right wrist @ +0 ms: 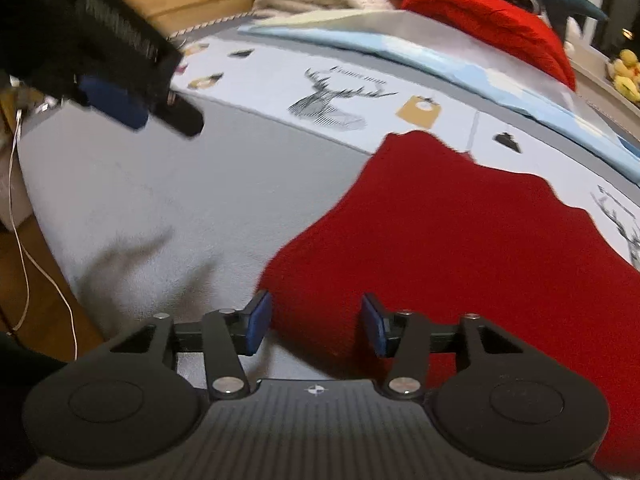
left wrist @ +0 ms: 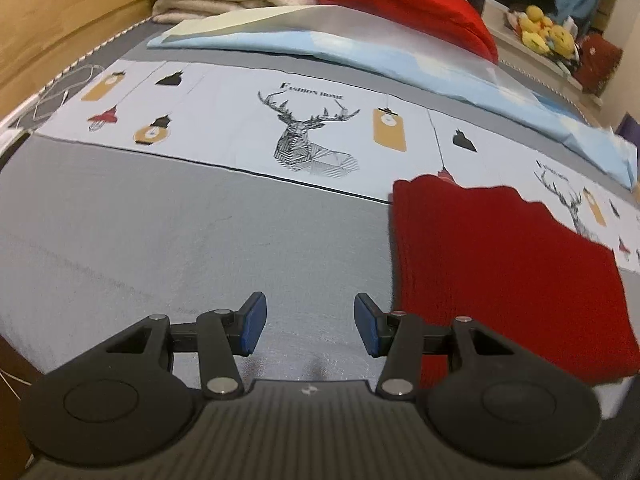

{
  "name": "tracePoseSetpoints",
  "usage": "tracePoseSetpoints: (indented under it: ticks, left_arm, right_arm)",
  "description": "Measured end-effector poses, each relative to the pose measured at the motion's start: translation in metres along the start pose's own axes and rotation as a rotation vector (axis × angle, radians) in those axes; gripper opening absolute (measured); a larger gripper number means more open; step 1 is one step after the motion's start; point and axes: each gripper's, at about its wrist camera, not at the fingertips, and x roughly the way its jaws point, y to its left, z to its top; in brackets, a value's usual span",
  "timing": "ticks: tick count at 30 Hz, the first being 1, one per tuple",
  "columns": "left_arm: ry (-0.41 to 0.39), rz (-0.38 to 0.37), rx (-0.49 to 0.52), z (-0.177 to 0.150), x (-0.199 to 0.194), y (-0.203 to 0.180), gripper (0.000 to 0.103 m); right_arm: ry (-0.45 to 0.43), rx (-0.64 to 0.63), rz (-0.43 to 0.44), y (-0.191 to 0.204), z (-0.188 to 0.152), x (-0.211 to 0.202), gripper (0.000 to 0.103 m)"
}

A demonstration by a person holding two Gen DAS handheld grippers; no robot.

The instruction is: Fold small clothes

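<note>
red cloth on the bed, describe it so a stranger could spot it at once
On the grey bed, find the pale band printed with deer. The red cloth lies flat over the band's near edge. Unlike the red pillow by the headboard, it is dark, thin and ribbed.

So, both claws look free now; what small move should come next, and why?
Probably bring the right claw down onto the near edge of the red cloth and grip it for another fold. Both claws stand open and hold nothing; the cloth lies flat on the bed, right under the right claw, while the left claw hovers over bare sheet beside it.
</note>
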Motion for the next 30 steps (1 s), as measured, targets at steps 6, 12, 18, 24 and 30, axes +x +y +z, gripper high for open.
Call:
tracePoseSetpoints:
  ticks: [6, 12, 18, 24, 30]
  left_arm:
    - [-0.006, 0.004, -0.020, 0.003, -0.002, 0.012, 0.054]
    - [-0.009, 0.010, -0.041, 0.003, -0.004, 0.024, 0.054]
    - [-0.005, 0.013, -0.039, 0.002, -0.004, 0.018, 0.054]
    - [0.008, 0.003, -0.024, 0.002, 0.002, -0.001, 0.054]
    - [0.011, -0.013, 0.020, 0.003, 0.009, -0.035, 0.054]
  right_arm:
    - [0.088, -0.109, -0.061, 0.023, -0.009, 0.036, 0.067]
    - [0.077, -0.029, -0.063, 0.010, -0.004, 0.039, 0.042]
    - [0.061, 0.114, -0.012, -0.011, 0.004, 0.027, 0.022]
    - [0.002, 0.246, 0.027, -0.039, 0.010, 0.000, 0.019]
    - [-0.153, 0.383, 0.023, -0.092, 0.017, -0.058, 0.018]
